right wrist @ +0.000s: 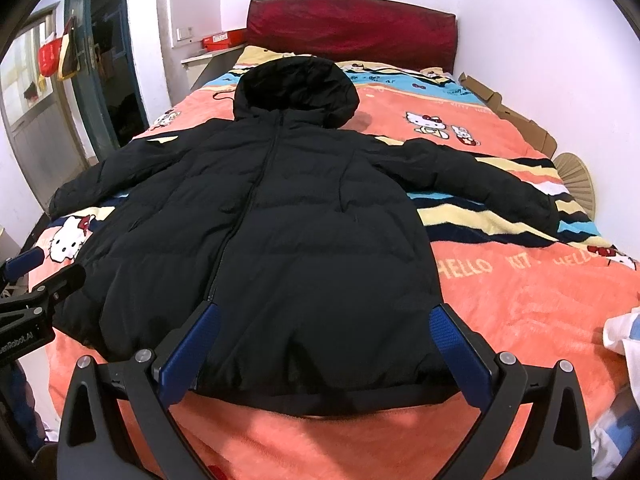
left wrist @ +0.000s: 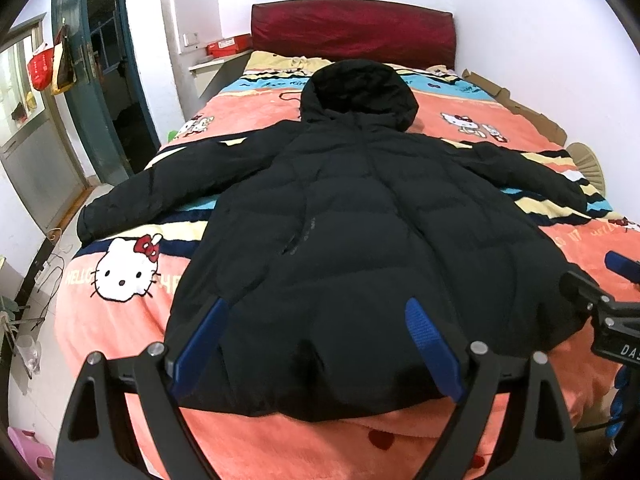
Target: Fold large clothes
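Both grippers are just hanging side by side, pointing forward, nothing in either one. Left gripper point(left wrist: 316, 312) has its blue fingers point(left wrist: 430, 344) spread wide apart. Right gripper point(right wrist: 324, 320) same deal, fingers point(right wrist: 460, 348) splayed wide; its fingertip peeks in at the right edge of the left view

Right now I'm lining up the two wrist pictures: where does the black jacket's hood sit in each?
Left wrist view: the hood lies upper centre, slightly right of the middle, below the red headboard.
Right wrist view: the hood lies upper centre, left of the middle.
Shared landmark: the red headboard at the far end of the bed.
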{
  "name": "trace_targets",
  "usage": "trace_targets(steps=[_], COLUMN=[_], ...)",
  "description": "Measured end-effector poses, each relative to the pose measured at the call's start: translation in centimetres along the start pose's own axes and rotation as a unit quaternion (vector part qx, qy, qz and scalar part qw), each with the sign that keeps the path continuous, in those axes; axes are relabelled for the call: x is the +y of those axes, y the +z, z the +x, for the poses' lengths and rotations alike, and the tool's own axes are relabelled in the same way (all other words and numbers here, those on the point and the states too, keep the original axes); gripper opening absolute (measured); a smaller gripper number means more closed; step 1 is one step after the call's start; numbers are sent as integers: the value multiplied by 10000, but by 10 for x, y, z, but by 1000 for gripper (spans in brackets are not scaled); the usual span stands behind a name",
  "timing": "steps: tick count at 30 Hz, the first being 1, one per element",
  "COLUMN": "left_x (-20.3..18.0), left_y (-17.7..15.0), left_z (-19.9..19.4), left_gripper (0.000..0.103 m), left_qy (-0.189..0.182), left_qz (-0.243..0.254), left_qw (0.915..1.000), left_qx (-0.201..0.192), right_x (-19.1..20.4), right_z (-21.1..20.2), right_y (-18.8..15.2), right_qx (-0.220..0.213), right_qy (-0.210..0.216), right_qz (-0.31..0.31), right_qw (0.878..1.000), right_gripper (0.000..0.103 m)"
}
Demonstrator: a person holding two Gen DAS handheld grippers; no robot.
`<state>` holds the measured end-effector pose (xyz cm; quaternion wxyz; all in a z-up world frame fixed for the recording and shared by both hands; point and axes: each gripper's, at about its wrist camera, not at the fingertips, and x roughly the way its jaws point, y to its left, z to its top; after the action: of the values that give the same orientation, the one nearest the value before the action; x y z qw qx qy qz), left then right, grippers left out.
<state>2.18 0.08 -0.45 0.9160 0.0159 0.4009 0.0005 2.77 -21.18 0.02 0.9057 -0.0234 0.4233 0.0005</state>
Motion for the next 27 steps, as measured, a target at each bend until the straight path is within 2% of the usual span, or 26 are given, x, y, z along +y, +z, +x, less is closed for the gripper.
trace_targets(steps=[27], left_x=[0], left_y=[14], left_z=[10], left_gripper=[91], left_qy=[32], left_qz=[17], left_qw=[10000], left_qx=[71], right_x=[-6], right_z=[11], right_y=[16], right_qx=[38], right_qy=[-60], right_qz=[-13], right_qw=[10000], right_gripper=[102])
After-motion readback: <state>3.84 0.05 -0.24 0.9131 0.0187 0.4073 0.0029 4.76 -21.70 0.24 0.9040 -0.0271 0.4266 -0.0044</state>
